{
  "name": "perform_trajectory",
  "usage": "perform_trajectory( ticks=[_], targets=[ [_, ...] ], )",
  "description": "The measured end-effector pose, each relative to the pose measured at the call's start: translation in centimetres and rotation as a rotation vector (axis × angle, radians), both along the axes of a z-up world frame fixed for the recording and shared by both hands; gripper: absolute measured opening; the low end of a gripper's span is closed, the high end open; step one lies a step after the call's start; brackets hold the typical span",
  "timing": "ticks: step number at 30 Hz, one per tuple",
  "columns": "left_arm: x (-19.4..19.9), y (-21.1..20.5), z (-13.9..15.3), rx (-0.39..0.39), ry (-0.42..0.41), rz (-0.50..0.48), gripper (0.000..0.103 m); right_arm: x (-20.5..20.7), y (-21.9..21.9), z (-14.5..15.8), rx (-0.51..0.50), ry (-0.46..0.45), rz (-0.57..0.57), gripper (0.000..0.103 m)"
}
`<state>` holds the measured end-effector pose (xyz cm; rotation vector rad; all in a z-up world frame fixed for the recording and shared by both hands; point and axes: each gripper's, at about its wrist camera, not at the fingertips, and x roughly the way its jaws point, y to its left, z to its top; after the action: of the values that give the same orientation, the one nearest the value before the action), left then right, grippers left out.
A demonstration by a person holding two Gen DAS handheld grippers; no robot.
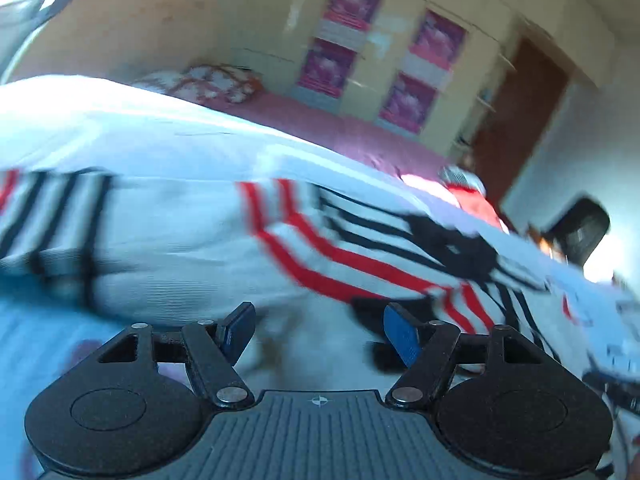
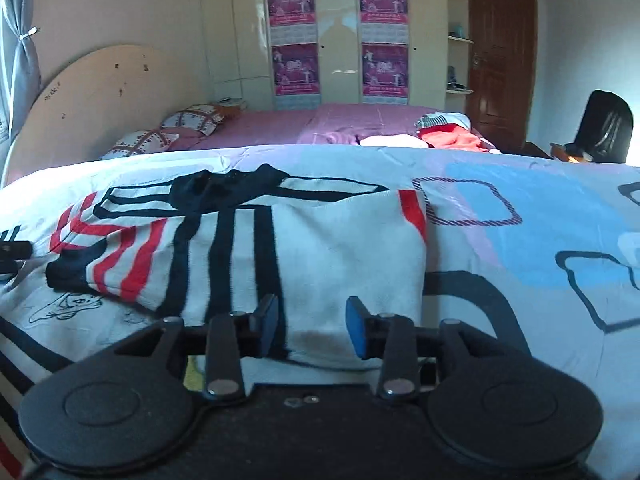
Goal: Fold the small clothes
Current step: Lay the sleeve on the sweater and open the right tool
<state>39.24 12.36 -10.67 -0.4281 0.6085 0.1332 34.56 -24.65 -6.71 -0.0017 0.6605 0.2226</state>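
Behind sweater [image 2: 248,248], right view only: pillows [image 2: 172,130]; tools apart.

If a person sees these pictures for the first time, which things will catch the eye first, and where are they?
First comes the striped sweater, white with red and black bands, lying partly folded on the patterned bedsheet just ahead of the open right gripper. Next come the four pink posters on the wardrobe doors at the back. The left gripper, also open, hovers near the same sweater, its view blurred.
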Motion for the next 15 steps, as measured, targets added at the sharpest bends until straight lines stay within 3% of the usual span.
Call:
perform_trajectory(
  ticks=[2,4,8,9,10,12,15],
  targets=[
    [-3.3,5.1,-0.2,-0.057,-0.018,0.113,0.069,-0.9,1.2,0.4,0.010,0.007,-0.012,0.037],
    [-6.6,10.4,-0.8,-0.110,-0.024,0.232,0.055,-1.5,2.9,0.8,0.020,0.021,-0.027,0.037],
    [-11.8,19.8,-2.3,-0.198,-0.021,0.443,0.053,-2.6,6.7,1.3,0.066,0.032,-0.060,0.038],
    [-12.5,21.8,-3.0,-0.243,-0.027,0.476,0.053,-2.7,7.8,1.4,0.075,0.034,-0.066,0.038],
    [-13.0,23.6,-3.8,-0.304,-0.047,0.493,0.044,-2.7,8.7,1.5,0.083,0.037,-0.072,0.038],
    [-12.9,26.4,-4.8,-0.387,-0.064,0.509,0.038,-2.7,10.5,1.6,0.101,0.046,-0.080,0.038],
    [-11.3,28.5,-5.7,-0.441,-0.078,0.510,0.033,-2.5,12.8,1.9,0.113,0.048,-0.081,0.038]
  ],
)
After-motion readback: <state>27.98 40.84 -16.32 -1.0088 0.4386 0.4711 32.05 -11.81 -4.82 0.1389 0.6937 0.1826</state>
